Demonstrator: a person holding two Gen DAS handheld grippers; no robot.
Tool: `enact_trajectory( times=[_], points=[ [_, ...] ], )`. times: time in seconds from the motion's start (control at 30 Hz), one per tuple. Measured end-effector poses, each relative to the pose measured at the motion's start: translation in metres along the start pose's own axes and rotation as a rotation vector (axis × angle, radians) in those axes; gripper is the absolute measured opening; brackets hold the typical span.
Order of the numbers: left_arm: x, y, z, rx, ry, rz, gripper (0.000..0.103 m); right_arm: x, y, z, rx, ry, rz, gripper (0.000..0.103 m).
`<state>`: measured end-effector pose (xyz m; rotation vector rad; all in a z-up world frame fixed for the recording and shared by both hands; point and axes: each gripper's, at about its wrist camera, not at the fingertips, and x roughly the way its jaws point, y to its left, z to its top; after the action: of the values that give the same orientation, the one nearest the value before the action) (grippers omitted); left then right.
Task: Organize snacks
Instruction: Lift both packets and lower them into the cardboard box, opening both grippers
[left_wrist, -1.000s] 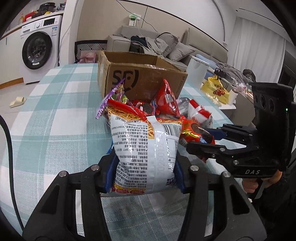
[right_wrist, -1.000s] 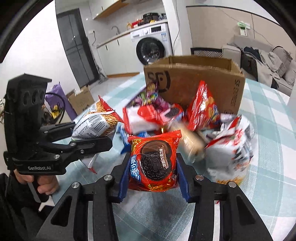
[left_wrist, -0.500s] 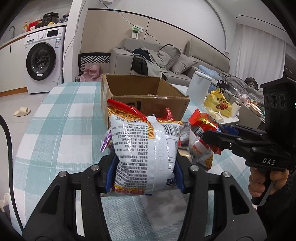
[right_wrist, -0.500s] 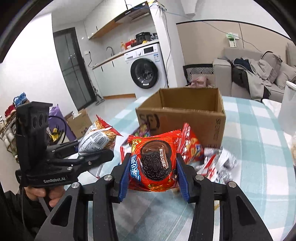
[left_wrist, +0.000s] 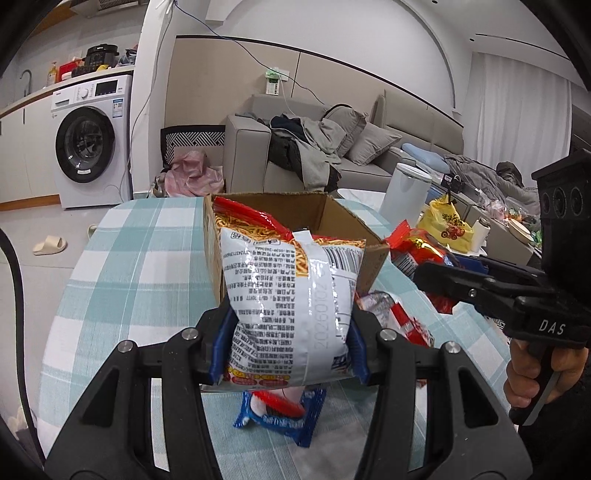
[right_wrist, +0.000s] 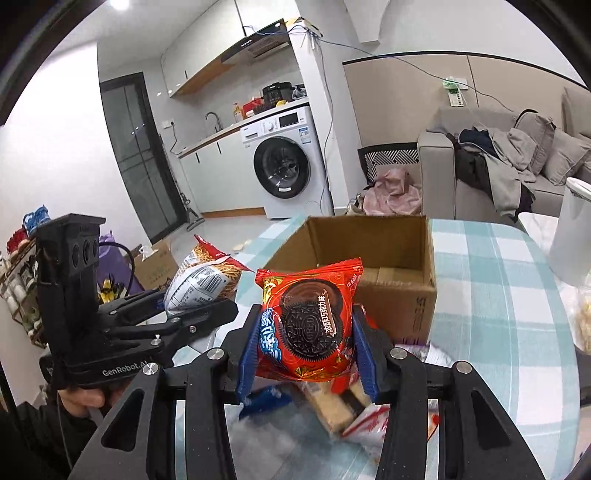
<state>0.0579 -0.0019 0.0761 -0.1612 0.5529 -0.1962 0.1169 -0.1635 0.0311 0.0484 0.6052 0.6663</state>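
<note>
My left gripper (left_wrist: 290, 347) is shut on a white noodle snack bag (left_wrist: 291, 299) with a red top, held above the checked tablecloth (left_wrist: 122, 266). My right gripper (right_wrist: 308, 354) is shut on a red Oreo cookie packet (right_wrist: 308, 321). Both packets hang in front of an open cardboard box (right_wrist: 373, 254), whose inside looks bare in the right wrist view. The left gripper with its bag (right_wrist: 201, 280) shows at the left of the right wrist view; the right gripper (left_wrist: 436, 273) shows at the right of the left wrist view. Loose snack packets lie below: a blue one (left_wrist: 284, 415), red-and-white ones (left_wrist: 399, 317).
A white cylindrical bin (right_wrist: 574, 236) stands beyond the table's right edge. A sofa (left_wrist: 332, 147) with clothes and a washing machine (left_wrist: 92, 140) are behind. A yellow bag (left_wrist: 448, 221) sits on a side table at right. A person's hands (left_wrist: 532, 373) hold both handles.
Both grippers have risen with their packets; the snack pile has dropped lower in view and the box's open top now shows. Neither grip has changed.
</note>
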Motion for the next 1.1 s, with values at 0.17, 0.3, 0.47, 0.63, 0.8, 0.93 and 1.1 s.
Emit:
enact_trajectory(
  times=[0.17, 0.3, 0.47, 0.63, 0.8, 0.93, 1.1],
  points=[
    [0.010, 0.001, 0.016, 0.001, -0.008, 0.027, 0.048, 0.002, -0.005, 0.019, 0.019, -0.014, -0.006, 0.046],
    [0.017, 0.002, 0.025, 0.000, -0.009, 0.034, 0.048, 0.007, -0.010, 0.031, 0.028, -0.017, -0.016, 0.046],
    [0.029, 0.005, 0.041, -0.008, -0.014, 0.040, 0.048, 0.016, -0.018, 0.042, 0.048, -0.014, -0.025, 0.046],
    [0.049, 0.011, 0.052, -0.014, -0.004, 0.054, 0.048, 0.026, -0.025, 0.050, 0.057, -0.006, -0.036, 0.046],
    [0.070, 0.016, 0.059, -0.007, 0.000, 0.067, 0.048, 0.037, -0.032, 0.056, 0.080, 0.005, -0.044, 0.046],
    [0.085, 0.022, 0.061, -0.017, 0.011, 0.070, 0.048, 0.046, -0.037, 0.059, 0.092, 0.010, -0.048, 0.046],
    [0.102, 0.029, 0.061, -0.025, 0.012, 0.077, 0.048, 0.059, -0.044, 0.063, 0.109, 0.028, -0.051, 0.046]
  ],
)
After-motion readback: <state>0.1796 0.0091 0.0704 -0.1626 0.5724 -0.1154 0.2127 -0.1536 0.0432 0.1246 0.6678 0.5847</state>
